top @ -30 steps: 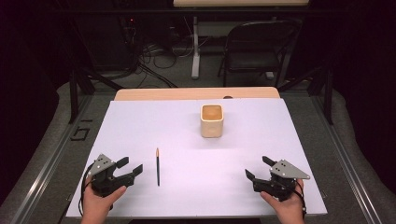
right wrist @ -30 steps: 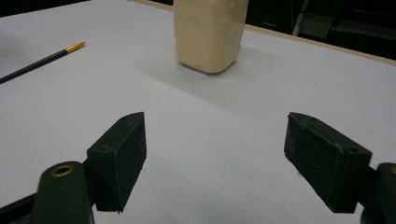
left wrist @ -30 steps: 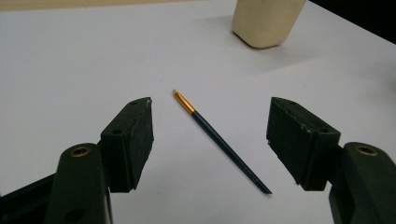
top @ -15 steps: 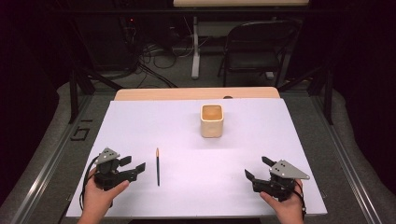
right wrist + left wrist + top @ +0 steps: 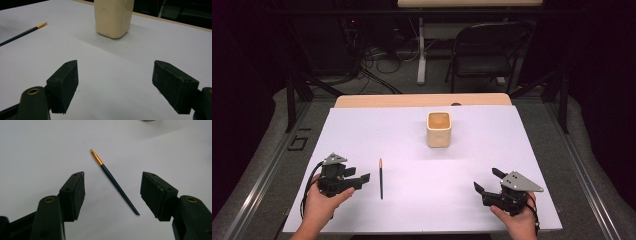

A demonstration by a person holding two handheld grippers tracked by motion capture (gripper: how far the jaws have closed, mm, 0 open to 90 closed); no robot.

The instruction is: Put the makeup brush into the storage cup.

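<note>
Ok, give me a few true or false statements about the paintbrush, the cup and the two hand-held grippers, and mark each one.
1. The paintbrush lies flat on the white sheet. True.
2. The left hand-held gripper is clamped on the paintbrush. False: its jaws are open and have just been closing a little, with the brush on the sheet ahead of them, untouched.
3. The cream cup stands upright. True.
4. The paintbrush is inside the cup. False: it lies on the sheet, apart from the cup.
5. The right hand-held gripper holds the cup. False: its jaws are open and hold nothing, and the cup stands farther up the sheet.
</note>
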